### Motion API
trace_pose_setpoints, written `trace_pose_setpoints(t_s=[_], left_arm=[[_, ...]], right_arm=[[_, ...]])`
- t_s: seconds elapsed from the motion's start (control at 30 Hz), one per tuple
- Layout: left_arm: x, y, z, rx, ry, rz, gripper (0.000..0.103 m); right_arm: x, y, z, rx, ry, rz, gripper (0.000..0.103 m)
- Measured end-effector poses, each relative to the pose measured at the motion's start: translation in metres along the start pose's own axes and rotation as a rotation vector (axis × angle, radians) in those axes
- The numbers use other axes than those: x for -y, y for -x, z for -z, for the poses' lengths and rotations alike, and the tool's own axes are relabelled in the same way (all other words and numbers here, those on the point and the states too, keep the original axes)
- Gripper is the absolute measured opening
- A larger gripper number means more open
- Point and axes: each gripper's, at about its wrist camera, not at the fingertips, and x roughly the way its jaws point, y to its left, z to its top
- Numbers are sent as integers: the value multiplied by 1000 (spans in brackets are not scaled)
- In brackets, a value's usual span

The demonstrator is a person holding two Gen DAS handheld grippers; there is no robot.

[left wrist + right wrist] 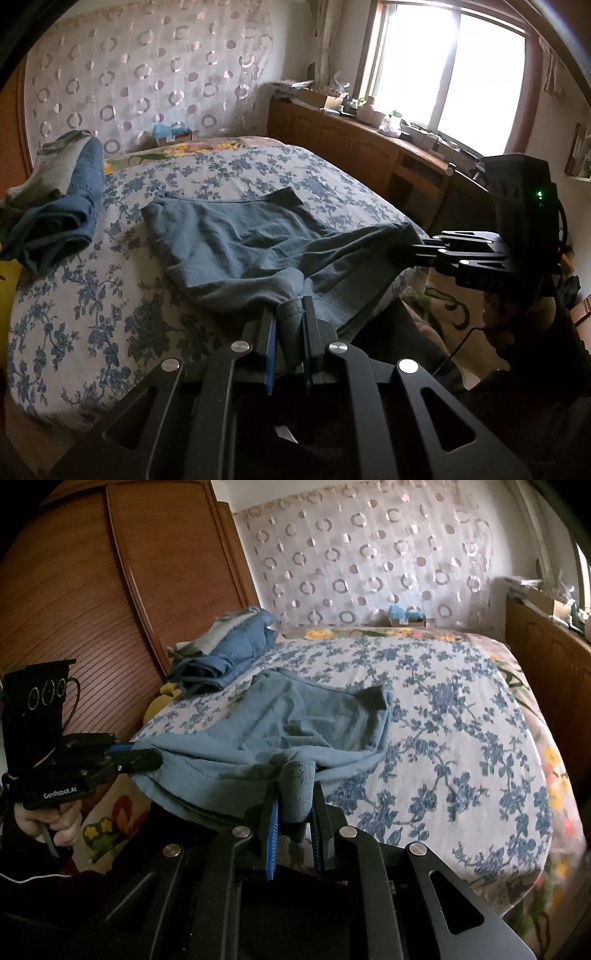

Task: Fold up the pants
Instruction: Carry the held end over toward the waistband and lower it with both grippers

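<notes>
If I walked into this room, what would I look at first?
Probably the blue-grey pants spread in the middle of the flowery bed, with the left gripper and right gripper each pinching an edge at the near side. Next, the heap of blue and grey clothes at the bed's far corner by the wooden wardrobe, and the bright window over the long cabinet.

The pants' (236, 240) hem vanishes between the left tool's (290, 314) fingers. Beyond the right tool (295, 794), the bed's (461, 738) far side runs past the picture's edge. Small clutter along the window ledge (369, 110) is too blurred to identify.
</notes>
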Motion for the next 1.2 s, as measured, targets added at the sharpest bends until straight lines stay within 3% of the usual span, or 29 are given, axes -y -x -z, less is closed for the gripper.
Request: trace_pose_setpoints(t_s=[0.43, 0.87, 1.2], left_arm=[[-6, 9, -12, 47, 0, 4, 12], [-48, -25, -55, 87, 28, -95, 12], [-62, -47, -72, 83, 43, -128, 12]], right_arm=[[-7, 9, -9, 32, 26, -5, 15], [19, -59, -54, 44, -16, 6, 15], [25, -91, -72, 37, -32, 43, 15]])
